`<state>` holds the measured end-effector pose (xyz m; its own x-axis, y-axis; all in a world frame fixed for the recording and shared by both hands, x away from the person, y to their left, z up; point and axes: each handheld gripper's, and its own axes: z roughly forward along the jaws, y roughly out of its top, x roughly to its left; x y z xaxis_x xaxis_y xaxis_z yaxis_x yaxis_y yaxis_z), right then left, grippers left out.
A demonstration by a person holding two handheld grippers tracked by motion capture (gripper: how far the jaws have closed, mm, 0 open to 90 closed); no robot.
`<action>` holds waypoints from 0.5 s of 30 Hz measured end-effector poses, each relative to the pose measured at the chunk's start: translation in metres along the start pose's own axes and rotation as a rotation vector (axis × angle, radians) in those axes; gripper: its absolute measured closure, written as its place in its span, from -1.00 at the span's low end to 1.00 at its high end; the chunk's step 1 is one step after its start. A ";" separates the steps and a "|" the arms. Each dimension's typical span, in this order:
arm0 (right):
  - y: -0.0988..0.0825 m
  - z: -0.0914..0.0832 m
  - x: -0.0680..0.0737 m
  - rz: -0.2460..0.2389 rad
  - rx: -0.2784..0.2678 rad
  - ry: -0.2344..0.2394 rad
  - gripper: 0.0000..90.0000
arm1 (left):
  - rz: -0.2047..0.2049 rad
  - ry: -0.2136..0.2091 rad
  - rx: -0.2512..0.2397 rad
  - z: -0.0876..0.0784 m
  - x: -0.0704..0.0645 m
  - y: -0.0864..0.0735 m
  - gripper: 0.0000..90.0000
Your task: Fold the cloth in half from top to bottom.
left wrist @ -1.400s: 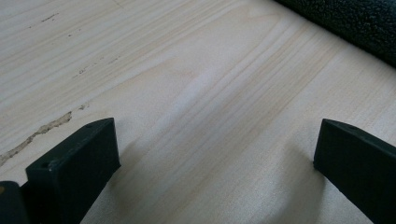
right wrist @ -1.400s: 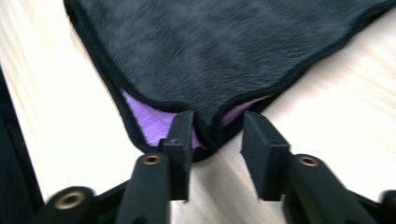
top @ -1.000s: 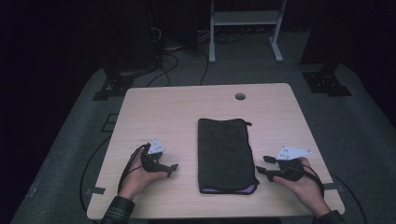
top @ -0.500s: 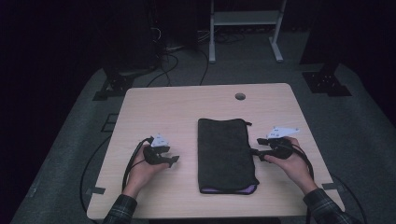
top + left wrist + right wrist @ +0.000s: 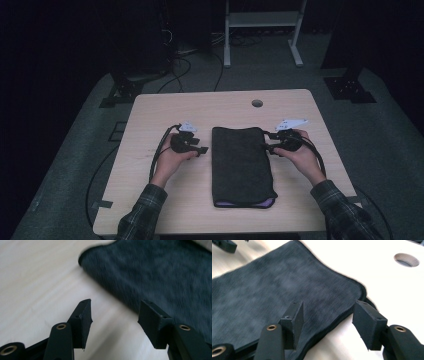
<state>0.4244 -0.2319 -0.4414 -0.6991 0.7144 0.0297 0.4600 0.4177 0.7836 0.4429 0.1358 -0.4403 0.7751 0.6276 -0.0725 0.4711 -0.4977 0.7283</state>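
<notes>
Nearest you, your plaid sleeves come in over the front edge of the pale wooden table. Between your forearms lies a dark folded towel, long side running away from you, with a strip of purple showing at its near end. It lies flat and closed; whether anything sits inside the fold you cannot tell.

Your left gripper sits just beside the towel's left edge, toward its far end, jaws pointing at the cloth. In the left gripper view its jaws stand apart with nothing between them, bare table below and the towel's rounded corner ahead.

Your right gripper is at the towel's far right corner. In the right gripper view its jaws are spread and empty, one over the cloth and the other over the table beside the hem.

Farther off, a round hole is cut in the tabletop near its far edge; beyond the table stand a white frame and cables on the floor
</notes>
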 end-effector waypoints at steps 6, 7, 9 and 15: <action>0.011 0.016 -0.015 0.001 0.023 -0.023 -0.10 | -0.002 0.017 -0.021 0.016 0.010 0.018 -0.04; 0.014 0.024 -0.022 0.014 0.037 -0.017 -0.13 | -0.009 0.020 -0.020 0.020 0.011 0.021 -0.04; 0.016 0.032 -0.028 0.024 0.040 -0.018 -0.14 | -0.015 0.018 -0.016 0.031 0.015 0.027 -0.04; 0.014 0.050 -0.040 0.062 0.017 0.001 -0.13 | -0.031 0.041 -0.007 0.049 0.020 0.030 -0.03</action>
<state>0.4864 -0.2259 -0.4627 -0.6697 0.7384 0.0789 0.5116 0.3817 0.7698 0.4934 0.1045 -0.4535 0.7423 0.6666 -0.0675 0.4918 -0.4737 0.7305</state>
